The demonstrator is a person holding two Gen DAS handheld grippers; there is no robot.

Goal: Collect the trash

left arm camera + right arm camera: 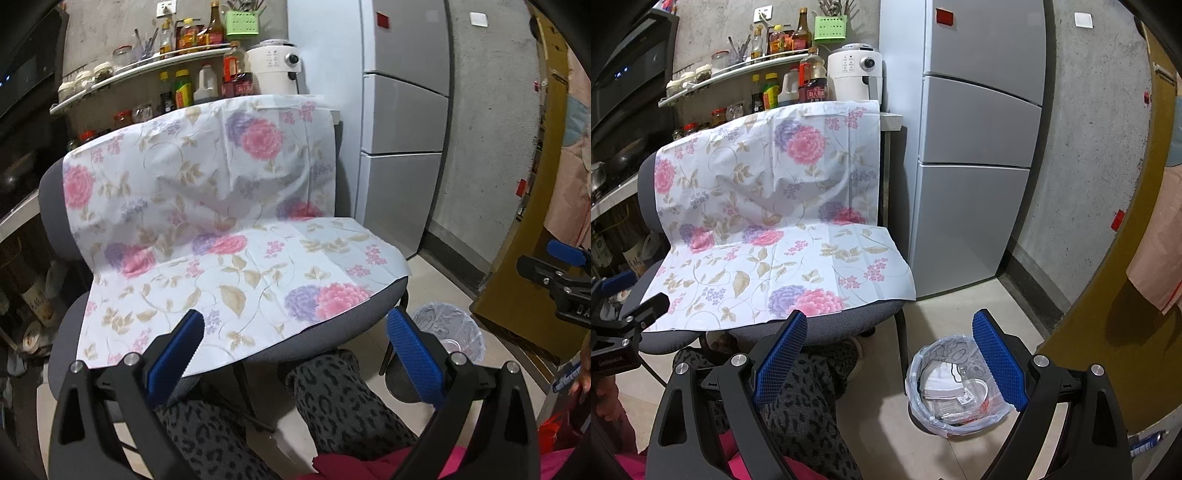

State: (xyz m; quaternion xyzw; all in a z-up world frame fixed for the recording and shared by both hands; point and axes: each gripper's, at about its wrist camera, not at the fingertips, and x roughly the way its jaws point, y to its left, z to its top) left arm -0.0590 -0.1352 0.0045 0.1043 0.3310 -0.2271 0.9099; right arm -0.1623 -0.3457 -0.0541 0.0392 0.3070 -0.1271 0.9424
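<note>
Chair stands before the shelf of bottles, with a cloth draped over its back and seat. Fridge stands right of the chair. Bin sits on the floor by the seat's right front corner, trash inside.

One chair, one floral cloth, one trash bin, two claws.

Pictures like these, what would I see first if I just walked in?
Probably the big flowery cloth with pink and purple blooms, draped over the grey chair in the middle. Next, the tall grey fridge behind it on the right, and the small trash bin on the floor beside the chair, lined with a bag and holding some packaging.
</note>
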